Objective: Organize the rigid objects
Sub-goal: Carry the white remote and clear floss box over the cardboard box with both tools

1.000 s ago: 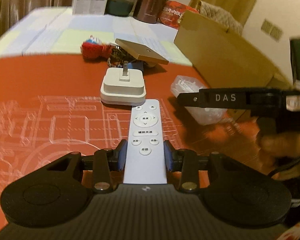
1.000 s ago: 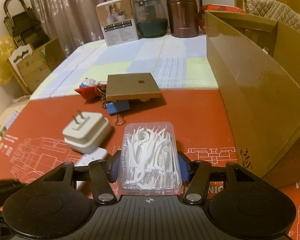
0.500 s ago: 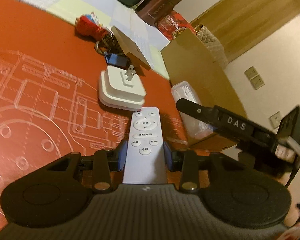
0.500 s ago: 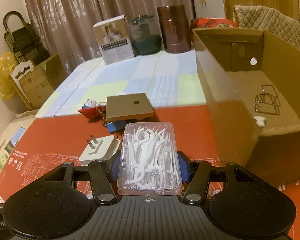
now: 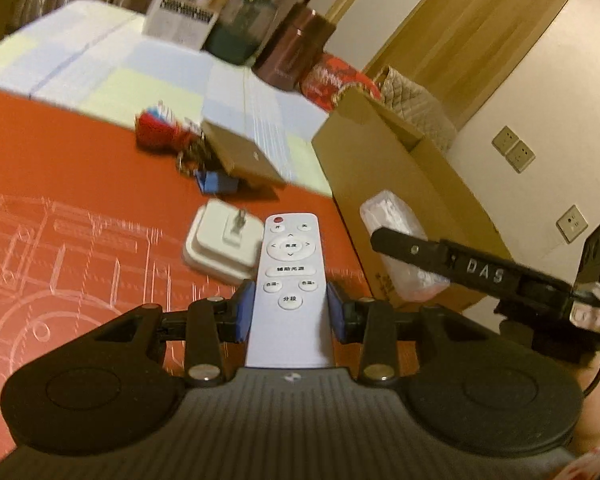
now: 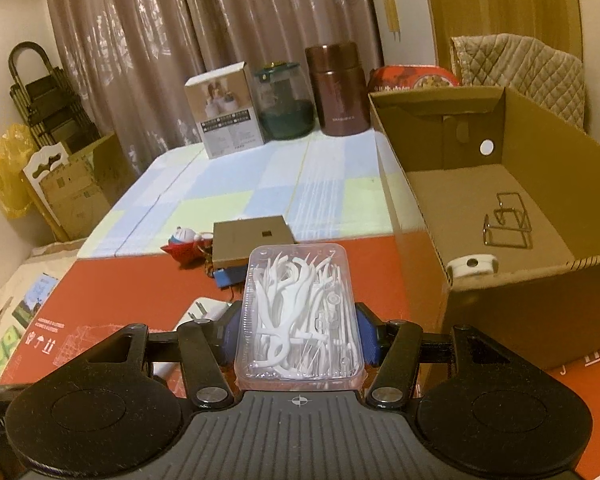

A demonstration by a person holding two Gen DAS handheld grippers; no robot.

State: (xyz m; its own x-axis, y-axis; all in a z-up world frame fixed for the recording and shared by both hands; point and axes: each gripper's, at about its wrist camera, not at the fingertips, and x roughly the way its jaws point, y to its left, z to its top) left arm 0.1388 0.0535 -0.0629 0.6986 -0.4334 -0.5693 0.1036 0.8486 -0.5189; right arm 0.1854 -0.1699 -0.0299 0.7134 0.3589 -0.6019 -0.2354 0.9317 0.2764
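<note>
My left gripper is shut on a white remote control, lifted above the red mat. In the right wrist view, my right gripper is shut on a clear plastic box of white floss picks, raised beside an open cardboard box. The cardboard box holds a wire clip and a small white round piece. From the left wrist view, the right gripper's side shows with the floss box in front of the cardboard box.
A white plug adapter lies on the mat below the remote. Behind it are a flat brown box, a blue binder clip and a red toy. At the back stand a printed carton, a glass jar and a brown canister.
Both grippers have risen with their loads. The right wrist view now looks over the cardboard box's wall into its inside. The left wrist view has rolled and tilted.
</note>
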